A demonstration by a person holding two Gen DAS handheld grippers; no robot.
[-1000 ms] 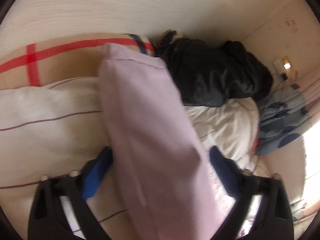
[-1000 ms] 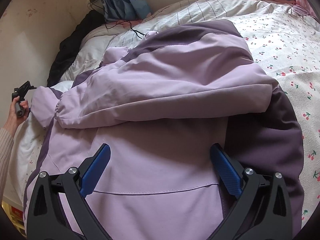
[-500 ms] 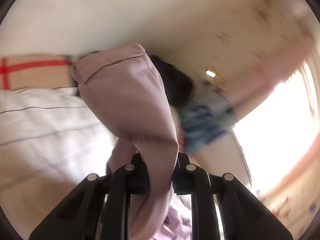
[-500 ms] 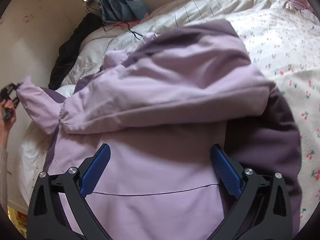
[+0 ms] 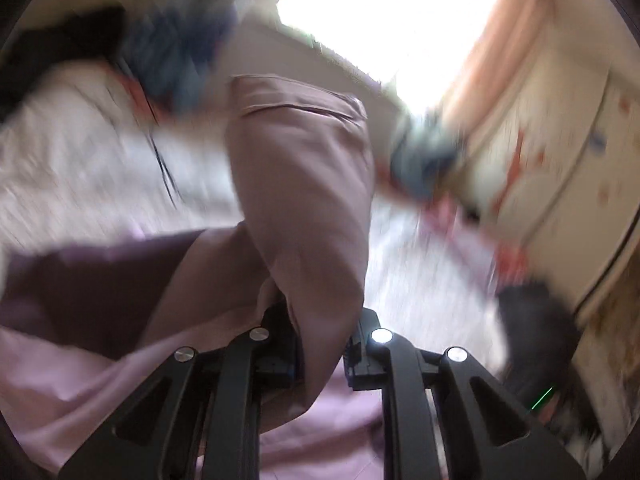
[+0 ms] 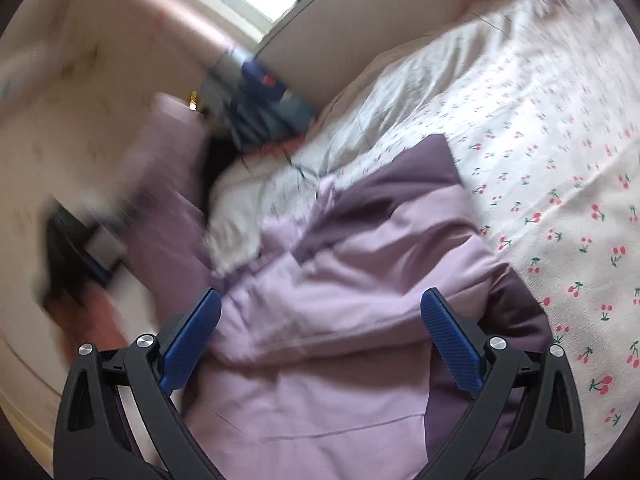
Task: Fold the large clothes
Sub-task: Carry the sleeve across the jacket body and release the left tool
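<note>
Lilac jacket (image 6: 340, 320) lies spread on the bed (image 6: 560, 160); the left gripper (image 5: 320, 344) pinches its sleeve (image 5: 304, 184), lifted to fold inward, while the right gripper (image 6: 320, 336) hovers spread, empty.

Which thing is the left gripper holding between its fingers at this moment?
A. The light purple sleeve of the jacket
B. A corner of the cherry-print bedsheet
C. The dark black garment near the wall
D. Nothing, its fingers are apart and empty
A: in the left wrist view the left gripper is shut on the light purple sleeve, which rises up between its fingers.
</note>
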